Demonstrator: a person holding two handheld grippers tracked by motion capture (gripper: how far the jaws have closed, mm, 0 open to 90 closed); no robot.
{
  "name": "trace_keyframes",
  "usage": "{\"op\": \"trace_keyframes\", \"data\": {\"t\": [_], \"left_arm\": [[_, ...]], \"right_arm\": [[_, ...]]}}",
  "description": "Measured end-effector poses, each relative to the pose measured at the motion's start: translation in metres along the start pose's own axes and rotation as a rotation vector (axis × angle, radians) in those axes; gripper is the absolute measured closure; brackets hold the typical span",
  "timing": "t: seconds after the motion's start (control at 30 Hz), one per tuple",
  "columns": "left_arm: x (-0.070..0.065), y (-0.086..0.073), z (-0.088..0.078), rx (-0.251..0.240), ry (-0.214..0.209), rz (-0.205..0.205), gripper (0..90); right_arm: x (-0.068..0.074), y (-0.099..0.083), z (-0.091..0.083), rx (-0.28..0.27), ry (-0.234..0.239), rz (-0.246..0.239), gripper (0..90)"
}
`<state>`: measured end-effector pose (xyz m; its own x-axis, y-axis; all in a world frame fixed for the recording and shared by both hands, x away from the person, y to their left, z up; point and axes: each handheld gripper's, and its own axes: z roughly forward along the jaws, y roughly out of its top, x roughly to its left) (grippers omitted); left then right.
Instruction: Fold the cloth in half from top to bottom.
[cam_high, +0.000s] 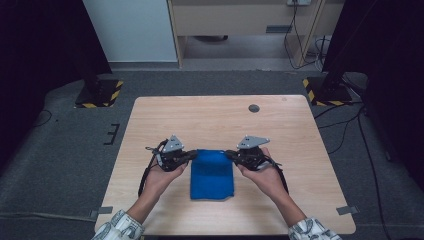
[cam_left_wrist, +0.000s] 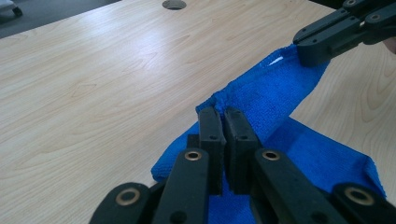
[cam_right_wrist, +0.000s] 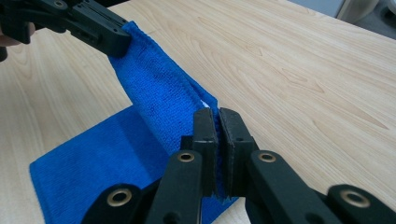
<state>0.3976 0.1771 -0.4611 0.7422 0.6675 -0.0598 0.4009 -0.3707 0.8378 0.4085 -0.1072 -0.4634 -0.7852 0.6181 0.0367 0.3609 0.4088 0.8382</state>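
Note:
A blue cloth (cam_high: 212, 174) lies folded on the wooden table (cam_high: 215, 120), its far edge lifted off the surface. My left gripper (cam_high: 192, 155) is shut on the cloth's far left corner, and my right gripper (cam_high: 230, 154) is shut on the far right corner. In the left gripper view the jaws of the left gripper (cam_left_wrist: 223, 112) pinch the blue cloth (cam_left_wrist: 275, 98), with the right gripper (cam_left_wrist: 310, 52) holding the other corner farther off. In the right gripper view the right gripper (cam_right_wrist: 217, 112) clamps the blue cloth (cam_right_wrist: 154, 93), and the left gripper (cam_right_wrist: 116, 44) grips the far corner.
A round cable hole (cam_high: 254, 108) sits near the table's far right. Two stands with yellow-black striped bases (cam_high: 100, 93) (cam_high: 325, 90) flank the table on the grey carpet. Bare tabletop lies beyond the cloth and to both sides.

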Motion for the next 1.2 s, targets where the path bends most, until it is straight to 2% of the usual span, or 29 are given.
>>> {"op": "trace_keyframes", "data": {"t": [0.33, 0.47, 0.53, 0.77, 0.93, 1.07, 1.2], "left_arm": [[-0.008, -0.007, -0.007, 0.006, -0.016, 0.014, 86.9], [-0.008, -0.01, -0.007, 0.009, -0.024, 0.003, 86.9], [-0.009, -0.013, -0.007, 0.014, -0.032, -0.005, 86.9], [-0.011, -0.021, -0.001, 0.052, -0.032, 0.006, 86.8], [-0.011, -0.024, -0.003, 0.049, -0.048, -0.013, 86.4], [-0.013, -0.025, -0.004, 0.05, -0.047, -0.01, 86.4], [-0.013, -0.026, -0.006, 0.047, -0.048, -0.012, 86.4]], "right_arm": [[0.01, -0.006, -0.007, 0.002, 0.016, -0.013, 86.1], [0.013, -0.009, -0.008, 0.005, 0.027, -0.011, 85.9], [0.015, -0.011, -0.008, 0.009, 0.032, -0.013, 85.8], [0.02, -0.021, -0.005, 0.036, 0.043, -0.008, 85.6], [0.022, -0.028, -0.003, 0.046, 0.052, -0.004, 85.4], [0.021, -0.029, -0.004, 0.039, 0.057, 0.01, 85.4], [0.025, -0.029, -0.006, 0.034, 0.06, -0.003, 85.4]]}}
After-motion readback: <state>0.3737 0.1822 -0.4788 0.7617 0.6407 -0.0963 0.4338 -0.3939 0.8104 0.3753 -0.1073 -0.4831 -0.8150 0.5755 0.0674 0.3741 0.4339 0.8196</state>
